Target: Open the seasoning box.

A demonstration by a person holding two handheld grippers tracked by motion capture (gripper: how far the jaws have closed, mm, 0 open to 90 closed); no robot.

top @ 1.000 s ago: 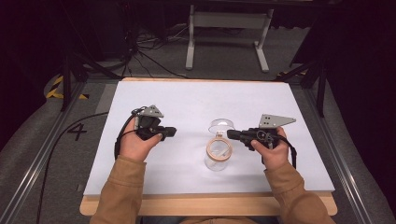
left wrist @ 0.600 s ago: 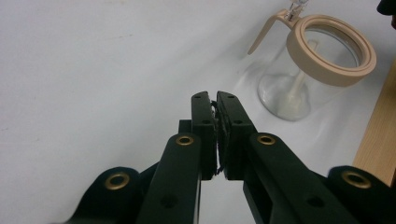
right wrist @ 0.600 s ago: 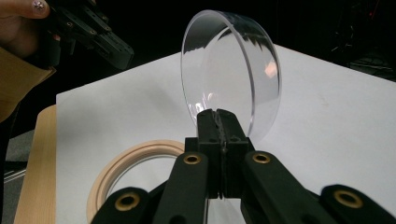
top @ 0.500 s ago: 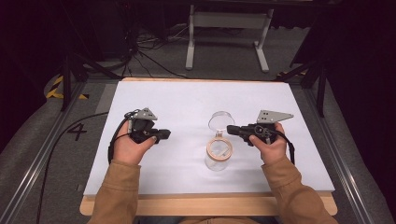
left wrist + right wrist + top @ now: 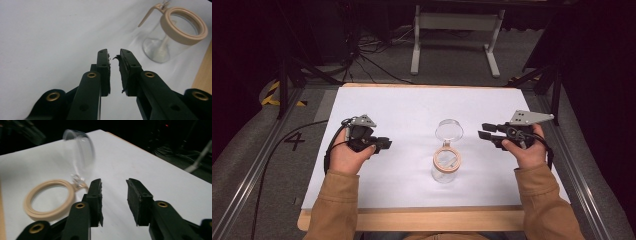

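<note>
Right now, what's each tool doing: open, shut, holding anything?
Left tool: nearly shut, a narrow gap, holding nothing.
Right tool: open, empty, beside the jar.

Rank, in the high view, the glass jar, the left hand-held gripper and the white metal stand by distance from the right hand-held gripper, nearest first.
1. Glass jar, just left of the right hand-held gripper, mid-table.
2. Left hand-held gripper, across the table.
3. White metal stand, on the floor beyond the table.
</note>
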